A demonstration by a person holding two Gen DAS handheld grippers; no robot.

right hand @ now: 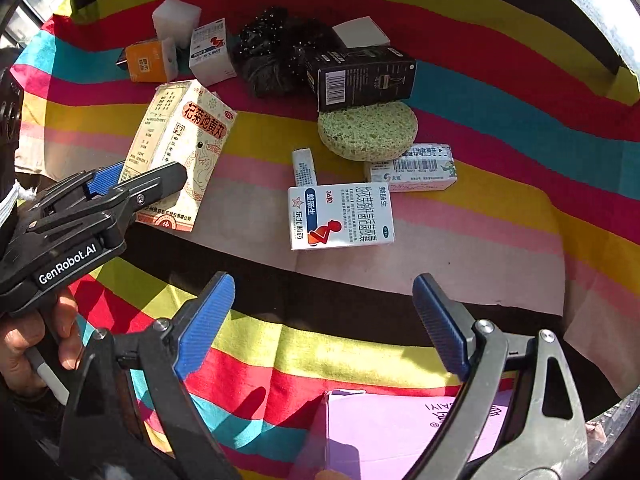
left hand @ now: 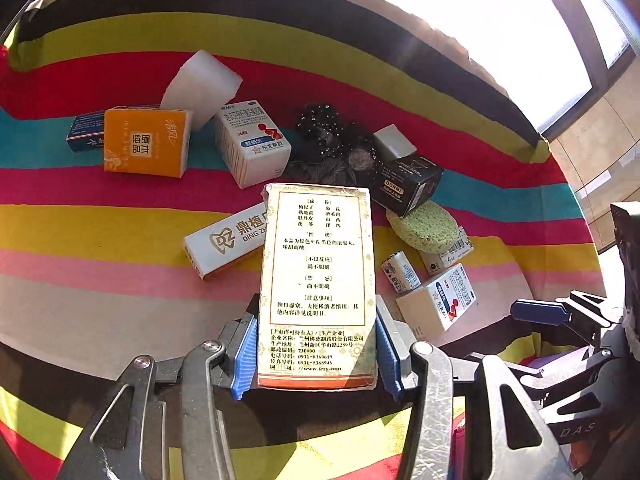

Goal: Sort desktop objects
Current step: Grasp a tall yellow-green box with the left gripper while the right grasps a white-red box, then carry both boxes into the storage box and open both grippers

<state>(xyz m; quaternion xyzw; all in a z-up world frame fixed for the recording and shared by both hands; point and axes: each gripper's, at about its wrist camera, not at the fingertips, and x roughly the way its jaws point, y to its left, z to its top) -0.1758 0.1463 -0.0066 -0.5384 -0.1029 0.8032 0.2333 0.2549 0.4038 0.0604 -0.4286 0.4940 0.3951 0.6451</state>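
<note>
My left gripper [left hand: 316, 320] is shut on a tall cream medicine box [left hand: 318, 280] with printed Chinese text; both blue pads [left hand: 246, 354] press its long sides near the lower end. The right wrist view shows the same box [right hand: 180, 140] tilted in the left gripper [right hand: 148, 176], with a hand on the handle. My right gripper [right hand: 324, 320] stands open over the striped cloth [right hand: 500, 184], nothing between its fingers. A white and blue medicine box [right hand: 340, 216] lies flat just beyond it.
On the cloth lie an orange tissue pack [left hand: 146, 142], a white foam block [left hand: 204, 84], a white toothpaste box [left hand: 224, 244], a black beaded item [left hand: 328, 136], a black box [right hand: 360, 76] and a green sponge [right hand: 368, 130]. A pink box [right hand: 400, 428] lies under the right gripper.
</note>
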